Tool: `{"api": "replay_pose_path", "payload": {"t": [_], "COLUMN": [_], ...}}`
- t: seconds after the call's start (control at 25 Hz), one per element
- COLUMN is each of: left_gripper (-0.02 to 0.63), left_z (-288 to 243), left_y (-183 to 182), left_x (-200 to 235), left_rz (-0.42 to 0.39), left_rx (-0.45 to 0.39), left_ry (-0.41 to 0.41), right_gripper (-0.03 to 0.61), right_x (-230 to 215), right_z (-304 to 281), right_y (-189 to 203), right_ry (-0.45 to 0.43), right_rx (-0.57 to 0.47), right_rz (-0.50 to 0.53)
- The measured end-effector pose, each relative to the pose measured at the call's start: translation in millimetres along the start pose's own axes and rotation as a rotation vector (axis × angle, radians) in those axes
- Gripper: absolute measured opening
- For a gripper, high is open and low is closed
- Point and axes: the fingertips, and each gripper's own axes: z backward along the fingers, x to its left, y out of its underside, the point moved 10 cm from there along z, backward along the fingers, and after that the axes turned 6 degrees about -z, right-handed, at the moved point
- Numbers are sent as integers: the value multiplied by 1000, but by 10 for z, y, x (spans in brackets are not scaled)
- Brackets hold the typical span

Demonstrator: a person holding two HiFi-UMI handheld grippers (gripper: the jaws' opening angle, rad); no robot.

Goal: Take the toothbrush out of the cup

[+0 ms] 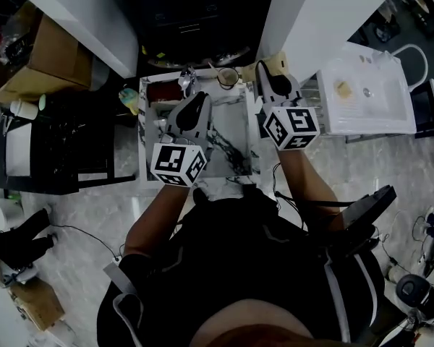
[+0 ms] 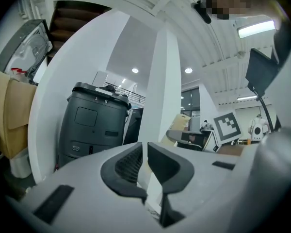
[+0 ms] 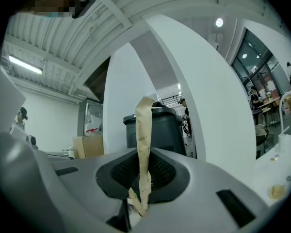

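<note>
A small cup (image 1: pixel 228 76) stands at the far edge of the marble table top (image 1: pixel 235 132); I cannot make out a toothbrush in it. My right gripper (image 3: pixel 144 166) is shut on a tan paper strip (image 3: pixel 144 125), which sticks up between its pads. In the head view this gripper (image 1: pixel 269 74) is held level to the right of the cup. My left gripper (image 2: pixel 145 159) has its jaws together with only a thin slit between them, and I make out nothing in it. In the head view it (image 1: pixel 195 101) hovers over the table's left half, short of the cup.
A dark grey bin (image 2: pixel 92 125) and white pillars stand ahead of both grippers. A white sink unit (image 1: pixel 369 96) lies to the right of the table, a cardboard box (image 1: pixel 54 60) and a black shelf (image 1: pixel 50 147) to the left. Small items crowd the table's far edge.
</note>
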Motion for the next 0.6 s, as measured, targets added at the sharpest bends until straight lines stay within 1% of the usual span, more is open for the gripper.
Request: {"api": "replay_pose_path", "payload": {"t": [0.24, 0.32, 0.44, 0.6], "left_gripper": [24, 9, 6, 6], "left_z": [104, 125, 149, 133], "left_y": [-39, -65, -103, -86], "left_x": [-27, -34, -48, -69], "left_rz": [9, 4, -5, 5], "left_rx": [-28, -34, -45, -34], "left_ry": [26, 29, 43, 37], "right_gripper": [49, 49, 49, 49], "right_x": [143, 167, 197, 217], "right_z": [233, 292, 351, 403], "right_y": [-86, -122, -162, -189], "right_ry": [16, 23, 31, 27], "right_rx": [-21, -26, -34, -37], "right_rz": [20, 24, 24, 28]}}
